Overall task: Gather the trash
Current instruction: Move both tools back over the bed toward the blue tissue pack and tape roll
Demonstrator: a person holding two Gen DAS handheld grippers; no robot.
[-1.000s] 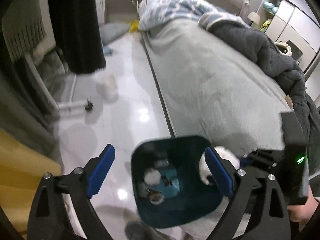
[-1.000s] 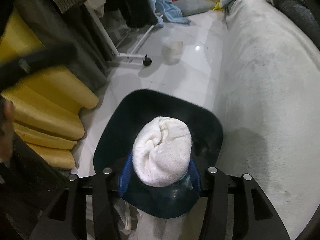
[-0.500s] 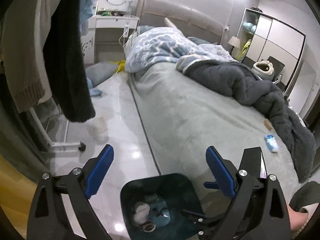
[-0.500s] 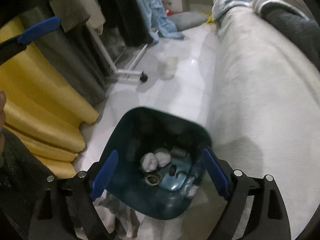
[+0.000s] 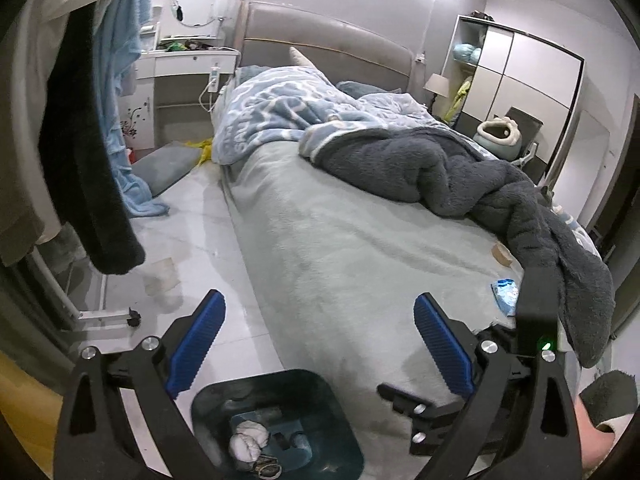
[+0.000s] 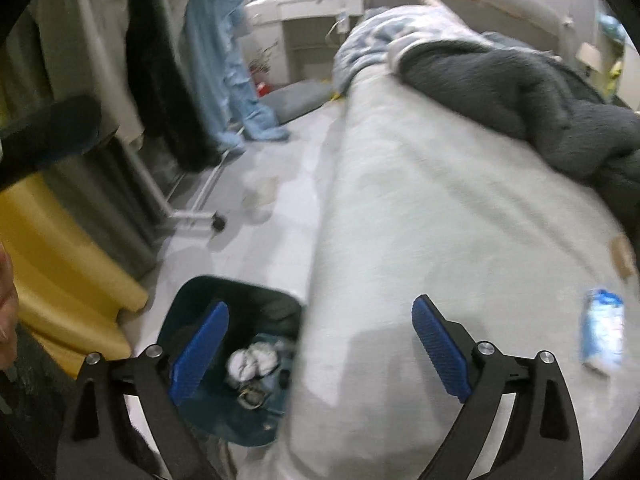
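A dark teal trash bin (image 5: 340, 428) (image 6: 188, 296) stands on the floor against the bed's side, with white crumpled wads (image 5: 248, 440) (image 6: 252, 360) and other scraps inside. My left gripper (image 5: 318, 332) hangs open above the bin and bed edge, nothing between its blue pads. My right gripper (image 6: 320, 344) is above the bed edge, its jaws still opening wide and empty. A blue-and-white wrapper (image 5: 505, 291) (image 6: 602, 332) and a small tan piece (image 5: 502, 254) (image 6: 622, 256) lie on the pale bedspread (image 5: 340, 248) to the right.
A dark grey blanket (image 5: 460, 176) and a blue patterned quilt (image 5: 280, 116) are heaped on the bed. Clothes hang from a wheeled rack (image 5: 104, 312) at left. A clear cup (image 5: 162, 276) stands on the floor. Yellow cushions (image 6: 60, 272) lie left of the bin.
The right gripper opened and let the white wad fall into the bin. Both grippers rose and tilted up, bringing the bed and the wrapper into view.
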